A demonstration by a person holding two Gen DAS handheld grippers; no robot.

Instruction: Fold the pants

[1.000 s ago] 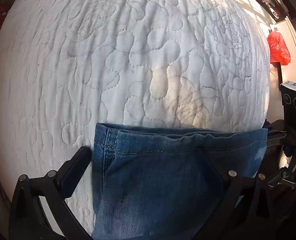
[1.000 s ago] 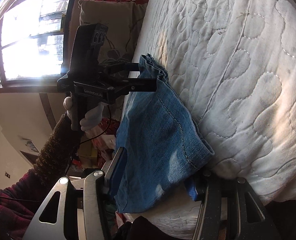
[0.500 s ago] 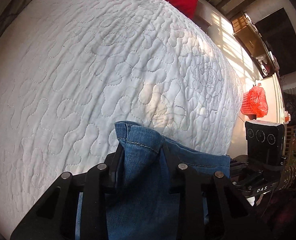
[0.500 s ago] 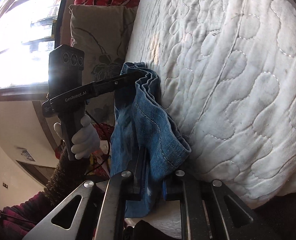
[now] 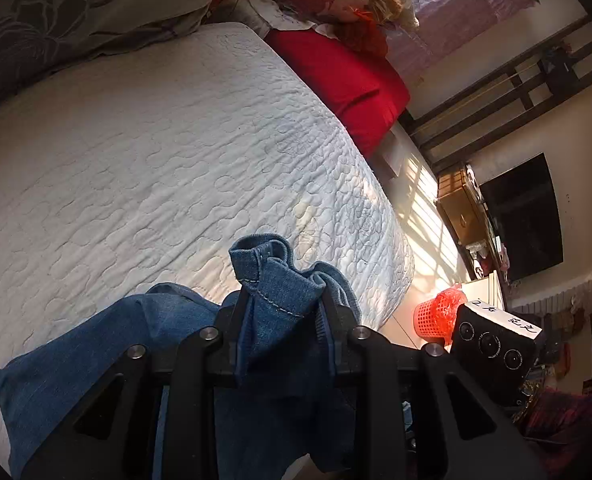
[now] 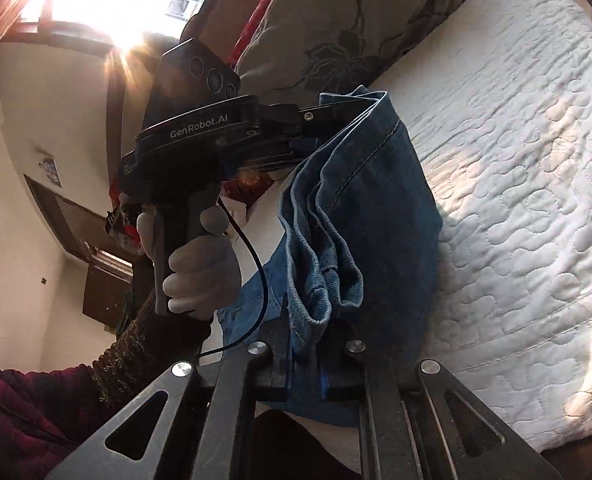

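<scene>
Blue jeans [image 5: 272, 304] are pinched in both closed grippers, left [image 5: 282, 320] and right [image 6: 308, 332], seemingly lifted over the quilt [image 5: 136, 152] for folding.

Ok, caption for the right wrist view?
Right gripper and left gripper both clamp bunched jeans lifted beside a white quilted bed.
</scene>
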